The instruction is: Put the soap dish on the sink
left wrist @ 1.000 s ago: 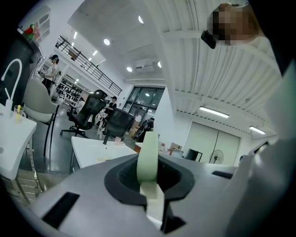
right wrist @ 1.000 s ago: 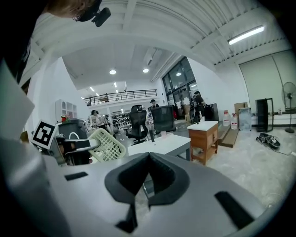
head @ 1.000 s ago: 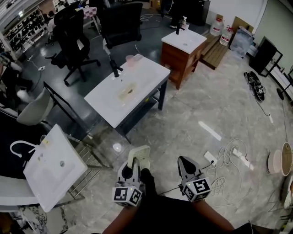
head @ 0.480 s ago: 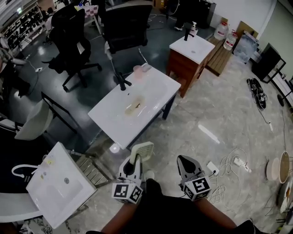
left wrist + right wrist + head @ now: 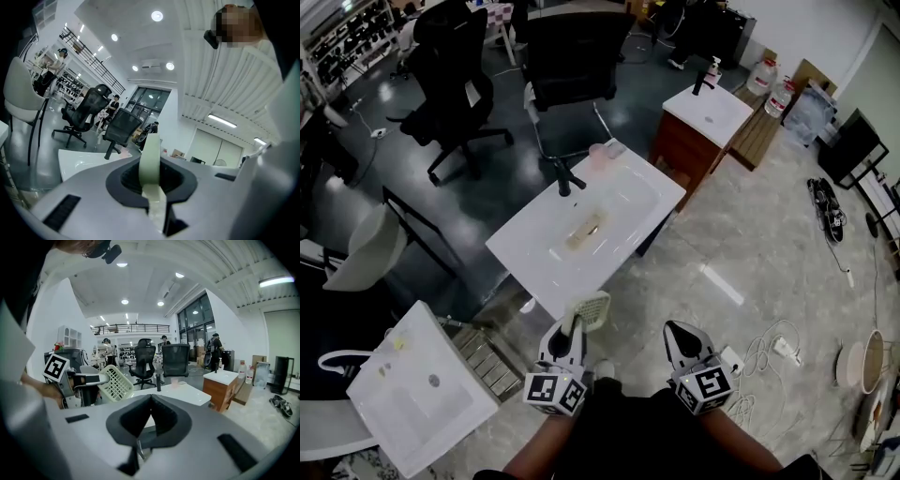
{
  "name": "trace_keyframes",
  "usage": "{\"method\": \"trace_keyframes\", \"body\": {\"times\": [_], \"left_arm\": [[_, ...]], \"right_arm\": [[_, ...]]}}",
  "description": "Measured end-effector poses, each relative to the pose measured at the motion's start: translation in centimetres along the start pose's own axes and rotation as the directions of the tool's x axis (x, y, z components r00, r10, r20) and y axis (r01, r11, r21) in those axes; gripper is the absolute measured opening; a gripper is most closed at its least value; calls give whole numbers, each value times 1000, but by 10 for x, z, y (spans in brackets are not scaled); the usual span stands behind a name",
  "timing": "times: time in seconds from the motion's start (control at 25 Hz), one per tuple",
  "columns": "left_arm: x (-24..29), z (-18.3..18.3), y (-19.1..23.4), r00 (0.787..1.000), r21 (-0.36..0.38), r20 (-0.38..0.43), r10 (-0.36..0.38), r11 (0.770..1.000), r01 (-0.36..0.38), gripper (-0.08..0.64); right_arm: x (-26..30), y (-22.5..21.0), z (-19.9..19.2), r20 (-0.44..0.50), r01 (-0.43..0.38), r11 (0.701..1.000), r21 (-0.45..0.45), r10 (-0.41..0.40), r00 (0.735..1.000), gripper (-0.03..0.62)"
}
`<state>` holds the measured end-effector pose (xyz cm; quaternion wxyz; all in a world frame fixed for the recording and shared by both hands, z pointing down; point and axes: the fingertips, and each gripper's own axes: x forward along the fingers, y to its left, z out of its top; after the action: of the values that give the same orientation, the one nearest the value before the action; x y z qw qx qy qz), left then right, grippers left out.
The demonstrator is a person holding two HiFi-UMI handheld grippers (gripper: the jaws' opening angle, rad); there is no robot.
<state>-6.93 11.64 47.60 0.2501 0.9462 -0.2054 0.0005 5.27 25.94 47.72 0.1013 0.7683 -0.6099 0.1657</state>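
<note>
My left gripper (image 5: 575,324) is shut on a pale green slotted soap dish (image 5: 592,308), holding it upright just before the near edge of the white sink (image 5: 619,230). In the left gripper view the dish (image 5: 151,159) shows edge-on between the jaws. In the right gripper view the dish (image 5: 115,382) and the left gripper (image 5: 88,379) stand at the left, with the sink (image 5: 183,393) beyond. My right gripper (image 5: 679,334) hovers to the right, shut with nothing in it. A black faucet (image 5: 565,177) and a pink cup (image 5: 598,155) stand at the sink's far side.
A second sink on a wooden cabinet (image 5: 710,112) stands behind to the right. A tilted white basin (image 5: 412,394) lies at the lower left. Office chairs (image 5: 572,56) stand behind the sink. Cables and a power strip (image 5: 769,352) lie on the floor at the right.
Both grippers have been carried forward together toward the white sink, which now lies closer and more central. The soap dish stays in the left gripper.
</note>
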Motion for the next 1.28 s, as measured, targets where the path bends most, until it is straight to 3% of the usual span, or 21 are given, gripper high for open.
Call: {"method": "trace_keyframes", "body": {"times": [0.2,0.68,1.0,1.28], "left_arm": [[-2,6,7,1000,-31,6,-24,999,24,43],[-31,17,49,987,-64,78,140,989,-136,43],[-38,30,80,942,-86,118,315,948,-306,43],[-10,58,110,864,-114,171,473,881,-460,43]], "right_arm": [[15,6,6,-4,-14,1000,9,14,1000,-3],[54,39,14,-41,-163,986,-22,162,986,-2],[119,57,36,-49,-344,938,-37,342,939,-2],[204,57,65,-44,-508,860,-54,506,861,-3]]}}
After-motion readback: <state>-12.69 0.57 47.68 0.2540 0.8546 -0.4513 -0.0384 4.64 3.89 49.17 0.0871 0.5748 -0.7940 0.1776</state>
